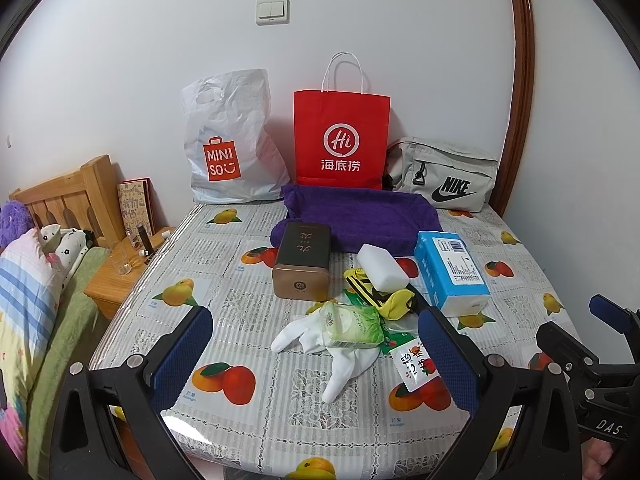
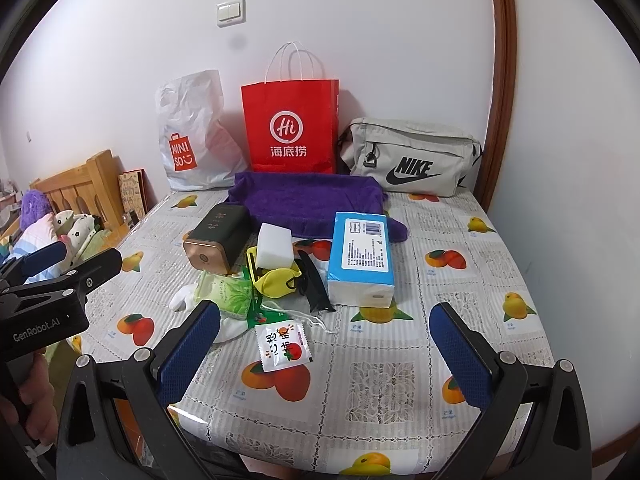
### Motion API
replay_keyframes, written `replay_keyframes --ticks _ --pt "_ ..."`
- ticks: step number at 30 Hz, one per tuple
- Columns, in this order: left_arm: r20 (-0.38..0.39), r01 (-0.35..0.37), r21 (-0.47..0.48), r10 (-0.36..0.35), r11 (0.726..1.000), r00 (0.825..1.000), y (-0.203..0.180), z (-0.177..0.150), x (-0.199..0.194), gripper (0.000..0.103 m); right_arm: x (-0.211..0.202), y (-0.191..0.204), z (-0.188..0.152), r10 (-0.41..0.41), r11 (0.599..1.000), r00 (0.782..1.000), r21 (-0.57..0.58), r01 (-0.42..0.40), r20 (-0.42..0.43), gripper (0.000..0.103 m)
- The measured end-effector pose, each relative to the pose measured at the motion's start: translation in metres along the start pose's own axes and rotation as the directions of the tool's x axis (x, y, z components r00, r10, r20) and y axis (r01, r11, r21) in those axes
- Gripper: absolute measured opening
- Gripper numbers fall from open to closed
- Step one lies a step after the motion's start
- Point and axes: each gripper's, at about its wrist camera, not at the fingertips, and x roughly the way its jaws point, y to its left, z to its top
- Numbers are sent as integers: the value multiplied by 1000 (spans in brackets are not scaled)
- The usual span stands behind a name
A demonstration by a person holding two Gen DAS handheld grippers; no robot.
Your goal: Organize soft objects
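Note:
On the fruit-print tablecloth (image 1: 248, 304) lies a heap: a white glove (image 1: 344, 364), a green tissue pack (image 1: 352, 324) resting on the glove, a white sponge (image 1: 382, 268), a yellow cloth item (image 1: 396, 302), a blue tissue pack (image 1: 450, 272) and a snack sachet (image 1: 414, 366). A purple towel (image 1: 360, 216) is spread behind them. My left gripper (image 1: 316, 356) hovers open just short of the glove. My right gripper (image 2: 326, 348) is open too, near the table's front edge with the sachet (image 2: 284, 346) ahead of it. Neither gripper holds anything.
A brown tin box (image 1: 302, 266) lies left of the heap. Against the wall stand a white Miniso plastic bag (image 1: 228, 148), a red paper bag (image 1: 340, 140) and a grey Nike bag (image 1: 444, 176). A wooden nightstand (image 1: 116, 276) and a bed (image 1: 24, 280) are to the left.

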Motion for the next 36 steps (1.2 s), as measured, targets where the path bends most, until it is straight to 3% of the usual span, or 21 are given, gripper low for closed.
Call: replay_keyframes --ticks 36 --pt "-7 5 -12 -5 1000 1000 4 3 2 103 7 7 -4 12 999 1000 -33 -12 4 103"
